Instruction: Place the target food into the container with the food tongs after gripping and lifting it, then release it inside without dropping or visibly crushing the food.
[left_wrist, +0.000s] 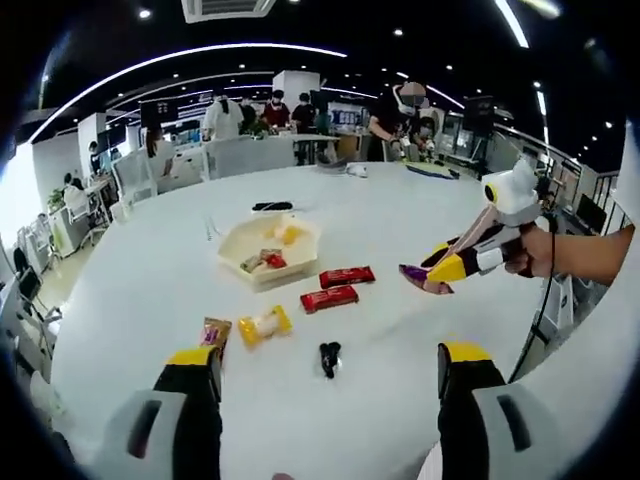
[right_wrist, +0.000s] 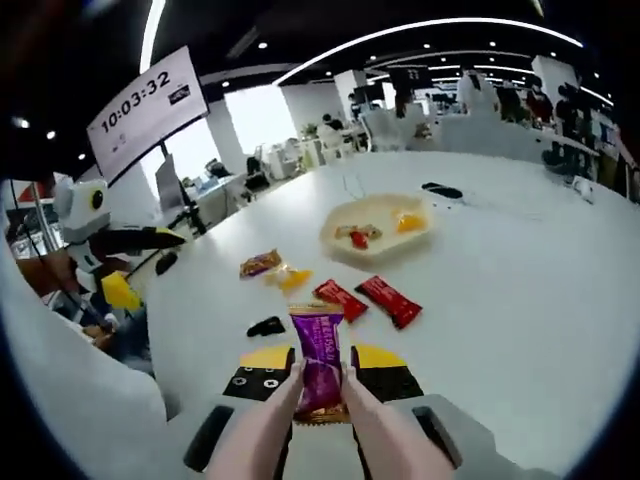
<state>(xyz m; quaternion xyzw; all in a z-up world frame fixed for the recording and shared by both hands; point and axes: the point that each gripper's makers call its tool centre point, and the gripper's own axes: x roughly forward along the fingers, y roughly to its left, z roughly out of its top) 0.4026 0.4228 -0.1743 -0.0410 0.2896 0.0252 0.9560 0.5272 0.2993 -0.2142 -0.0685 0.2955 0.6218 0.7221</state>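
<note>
The right tongs (right_wrist: 320, 385) are clamped on a purple foil snack packet (right_wrist: 320, 360), lifted clear of the white worktop (right_wrist: 500, 270); carrying to the cream hexagonal tray (right_wrist: 335, 245) remains. The left tongs (left_wrist: 328, 375) stand apart, empty.

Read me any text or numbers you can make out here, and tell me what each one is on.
"10:03:32" on the white hanging display board.
Purple snack packet held in the right gripper tongs: print too blurred to read.
Two red snack bars on the white table: print too small to read.
Other wrappers: nothing legible.
</note>
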